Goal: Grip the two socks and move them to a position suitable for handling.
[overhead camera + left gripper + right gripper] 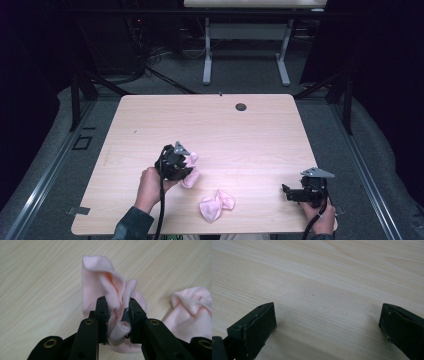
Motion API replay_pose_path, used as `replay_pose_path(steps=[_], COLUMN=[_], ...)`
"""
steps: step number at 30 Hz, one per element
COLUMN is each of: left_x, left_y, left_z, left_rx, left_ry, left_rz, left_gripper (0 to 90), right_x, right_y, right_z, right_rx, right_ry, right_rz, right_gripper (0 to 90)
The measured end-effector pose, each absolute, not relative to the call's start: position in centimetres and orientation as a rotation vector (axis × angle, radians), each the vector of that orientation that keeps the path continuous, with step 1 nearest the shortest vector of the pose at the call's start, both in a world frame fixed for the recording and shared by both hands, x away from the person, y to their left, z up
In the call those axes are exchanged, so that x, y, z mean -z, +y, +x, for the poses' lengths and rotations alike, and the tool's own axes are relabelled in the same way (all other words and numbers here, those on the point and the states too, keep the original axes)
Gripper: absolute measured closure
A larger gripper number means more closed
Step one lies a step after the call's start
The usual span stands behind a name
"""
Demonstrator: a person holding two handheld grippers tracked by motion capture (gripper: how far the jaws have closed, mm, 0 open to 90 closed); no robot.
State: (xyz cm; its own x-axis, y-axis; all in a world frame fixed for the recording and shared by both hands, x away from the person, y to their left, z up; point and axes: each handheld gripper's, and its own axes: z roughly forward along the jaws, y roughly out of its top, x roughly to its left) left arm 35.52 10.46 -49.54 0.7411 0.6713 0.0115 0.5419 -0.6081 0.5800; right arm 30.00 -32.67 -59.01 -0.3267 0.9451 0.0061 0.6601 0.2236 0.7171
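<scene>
Left gripper view: my left gripper (117, 315) pinches the soft, light pink cotton sock (110, 290) mid-bunch, near its crumpled twin (192, 307); right gripper (327, 330) gapes empty.

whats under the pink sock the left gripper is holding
Bare wooden table shows all around the pink sock, which the left gripper has pinched between its fingers. The bunched fabric covers the spot directly beneath. A second sock lies beside it.

A light wooden table (150, 120) with rounded corners and a small round hole (241, 107) near its far edge carries one crumpled pink sock (216, 205) lying close to its near edge, roughly midway along it.
</scene>
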Motion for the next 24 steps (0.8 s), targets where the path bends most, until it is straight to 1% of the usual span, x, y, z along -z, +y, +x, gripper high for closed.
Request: replay_pose_path(steps=[6, 12, 19, 20, 22, 23, 24], left_x=[51.1, 52.9, 54.6, 54.7, 54.8, 54.6, 54.4], left_y=[7.9, 5.4, 4.2, 4.2, 4.2, 4.3, 4.4], left_z=[38.6, 40.2, 41.0, 41.1, 41.1, 41.0, 40.9], left_rx=[-0.202, -0.183, -0.151, -0.147, -0.142, -0.143, -0.164], left_ry=[0.92, 0.922, 0.919, 0.921, 0.919, 0.925, 0.933], left_rz=[2.422, 2.472, 2.497, 2.496, 2.476, 2.463, 2.461], left_gripper=[74.3, 73.5, 71.2, 69.6, 60.9, 55.7, 47.1], right_x=[59.0, 59.0, 59.0, 59.0, 59.0, 59.0, 58.9], right_y=[-32.7, -32.7, -32.7, -32.7, -32.8, -32.8, -32.8], right_z=[30.0, 30.0, 30.0, 30.0, 30.0, 30.1, 30.1], right_rx=[-0.877, -0.883, -0.883, -0.884, -0.882, -0.887, -0.879], right_ry=[2.072, 2.07, 2.075, 2.075, 2.078, 2.076, 2.083], right_rz=[1.476, 1.475, 1.474, 1.474, 1.469, 1.467, 1.468], right_gripper=[0.3, 0.9, 1.2, 1.2, 1.3, 1.4, 1.4])
